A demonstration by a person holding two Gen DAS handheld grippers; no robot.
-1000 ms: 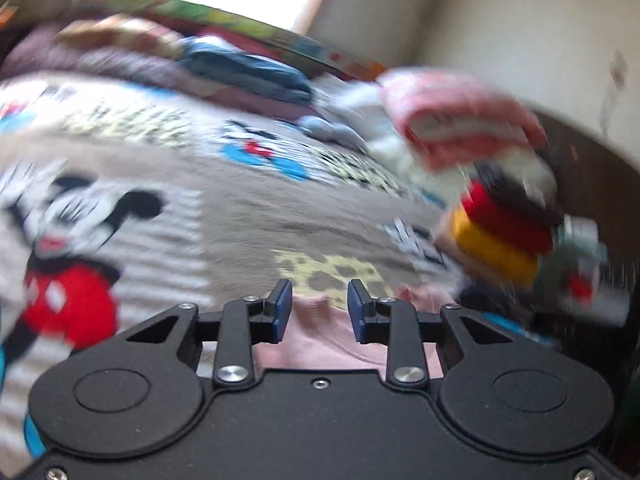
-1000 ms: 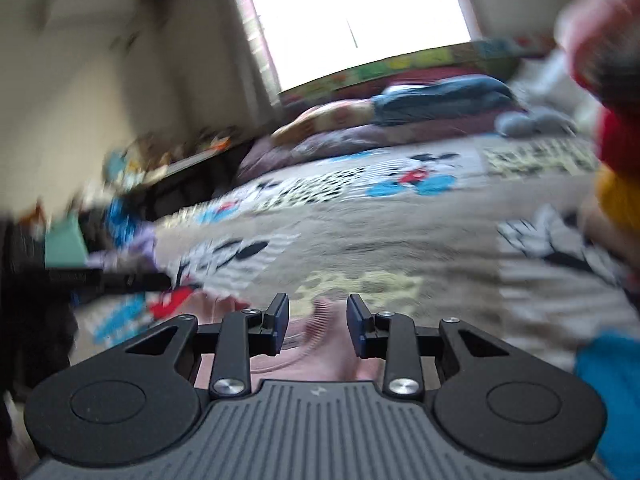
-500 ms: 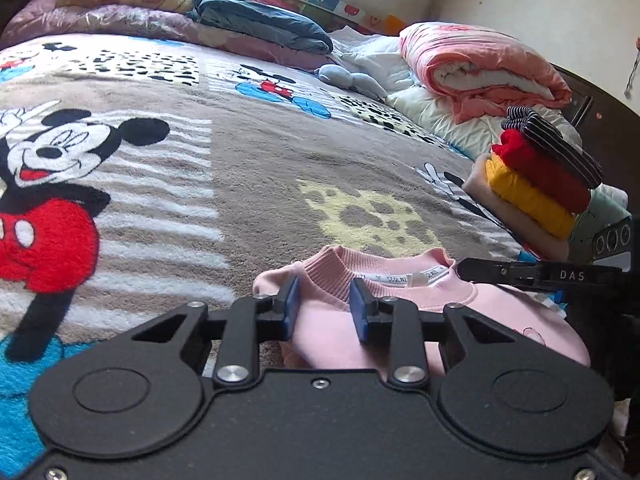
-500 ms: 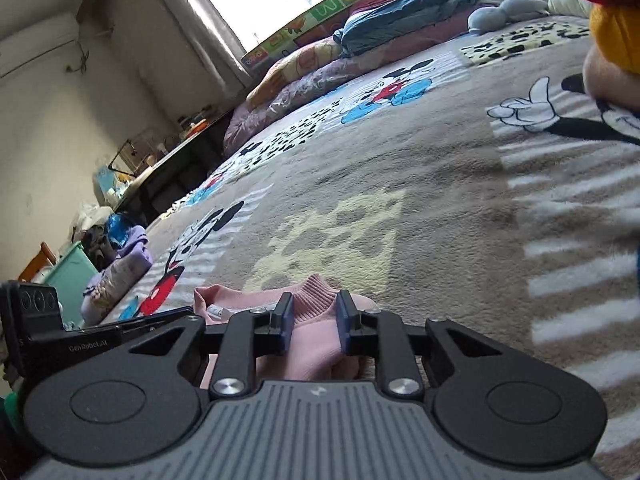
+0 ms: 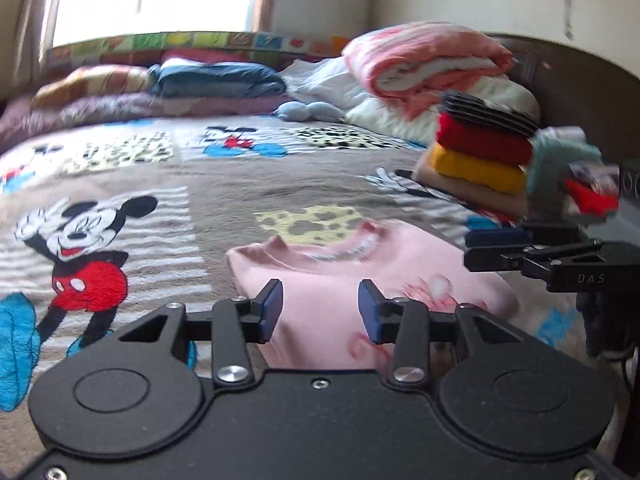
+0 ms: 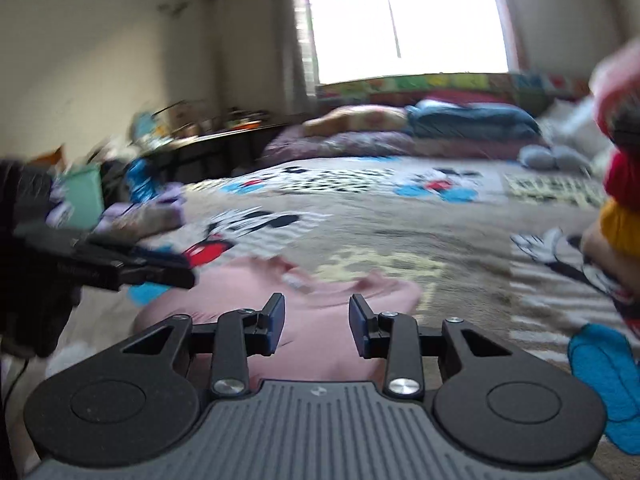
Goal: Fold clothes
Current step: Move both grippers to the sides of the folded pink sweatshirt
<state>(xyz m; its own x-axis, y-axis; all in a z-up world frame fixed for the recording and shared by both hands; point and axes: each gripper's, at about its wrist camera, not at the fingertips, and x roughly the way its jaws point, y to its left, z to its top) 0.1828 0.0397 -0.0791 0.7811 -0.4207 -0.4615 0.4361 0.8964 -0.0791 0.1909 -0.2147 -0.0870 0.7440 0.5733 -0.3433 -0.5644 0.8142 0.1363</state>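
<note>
A pink sweatshirt point(image 5: 344, 284) lies folded on the Mickey Mouse blanket point(image 5: 224, 184), collar away from me; it also shows in the right wrist view point(image 6: 320, 300). My left gripper point(image 5: 320, 310) is open and empty, above the sweatshirt's near left part. My right gripper point(image 6: 316, 322) is open and empty, above the sweatshirt's near right part. The right gripper also shows in the left wrist view point(image 5: 496, 246), and the left gripper in the right wrist view point(image 6: 160, 270).
A stack of folded clothes point(image 5: 480, 160), striped, red, yellow and beige, stands to the right of the sweatshirt. Loose clothes point(image 5: 572, 176) lie beyond it. Rolled quilts and pillows point(image 5: 420, 60) line the headboard. A cluttered desk point(image 6: 192, 136) stands left of the bed.
Both grippers have opened, let go of the pink sweatshirt and pulled back and up. The sweatshirt now lies flat on the blanket.
</note>
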